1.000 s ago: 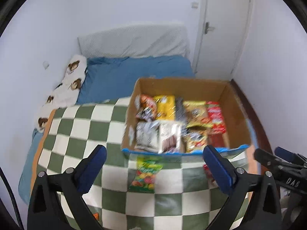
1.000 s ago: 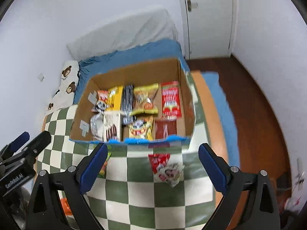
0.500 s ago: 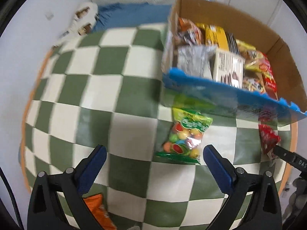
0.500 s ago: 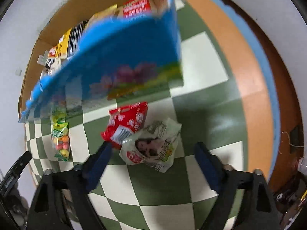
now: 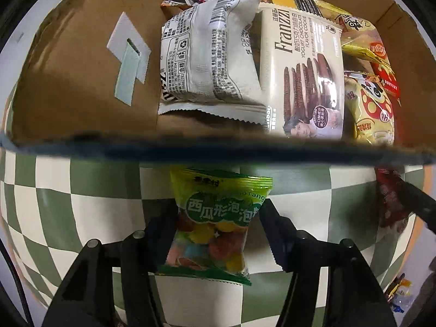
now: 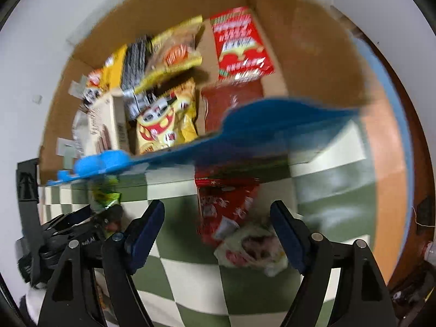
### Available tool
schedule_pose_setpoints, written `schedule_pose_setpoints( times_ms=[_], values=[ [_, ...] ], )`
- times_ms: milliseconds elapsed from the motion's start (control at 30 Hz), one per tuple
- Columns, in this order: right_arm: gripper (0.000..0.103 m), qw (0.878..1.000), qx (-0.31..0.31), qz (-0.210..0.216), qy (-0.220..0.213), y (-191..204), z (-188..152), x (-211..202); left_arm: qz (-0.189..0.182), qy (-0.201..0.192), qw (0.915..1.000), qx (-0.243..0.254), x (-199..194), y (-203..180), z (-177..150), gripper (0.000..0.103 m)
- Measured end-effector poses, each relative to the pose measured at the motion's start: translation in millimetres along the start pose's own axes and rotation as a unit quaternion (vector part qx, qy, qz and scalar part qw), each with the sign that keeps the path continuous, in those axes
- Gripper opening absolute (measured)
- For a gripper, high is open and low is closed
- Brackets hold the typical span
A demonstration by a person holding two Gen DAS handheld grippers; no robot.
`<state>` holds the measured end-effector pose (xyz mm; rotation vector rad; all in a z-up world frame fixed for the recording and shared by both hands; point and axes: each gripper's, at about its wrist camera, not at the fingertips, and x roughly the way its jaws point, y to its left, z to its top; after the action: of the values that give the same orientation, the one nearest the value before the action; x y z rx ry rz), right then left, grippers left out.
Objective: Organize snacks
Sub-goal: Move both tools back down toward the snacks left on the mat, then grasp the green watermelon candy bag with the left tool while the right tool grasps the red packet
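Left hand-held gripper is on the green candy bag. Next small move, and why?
Probably lift the left hand-held gripper and carry the green candy bag over the cardboard box's blue front edge. The fingers look closed on the bag's sides, the bag sits just outside that wall, and bare cardboard shows left of the white packet.

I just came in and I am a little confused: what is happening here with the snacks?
A person is sorting snacks into a cardboard box on a checkered blanket. The left tool is closed on a green candy bag just outside the box. The right tool is open around a red packet.
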<state>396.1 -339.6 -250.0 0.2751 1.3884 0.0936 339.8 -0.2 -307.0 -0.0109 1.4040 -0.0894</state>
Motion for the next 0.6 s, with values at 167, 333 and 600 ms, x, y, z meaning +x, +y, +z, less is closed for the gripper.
schedule_pose_setpoints(
  times_ms=[167,333,600],
  values=[
    [0.044,1.0,0.018,0.02,0.007,-4.4,-9.7,9.5,-0.007,0.004,0.9998,-0.016,-2.7,6.5,-33.2,0.051],
    [0.042,0.999,-0.011,0.04,0.017,3.4,-39.5,-7.2,-0.023,0.019,0.9992,-0.026,-6.9,4.6,-87.0,0.051],
    [0.042,0.994,-0.051,0.054,0.077,12.7,-119.0,-11.1,-0.053,0.054,0.9966,-0.032,-4.3,-5.0,-160.6,0.051]
  ],
)
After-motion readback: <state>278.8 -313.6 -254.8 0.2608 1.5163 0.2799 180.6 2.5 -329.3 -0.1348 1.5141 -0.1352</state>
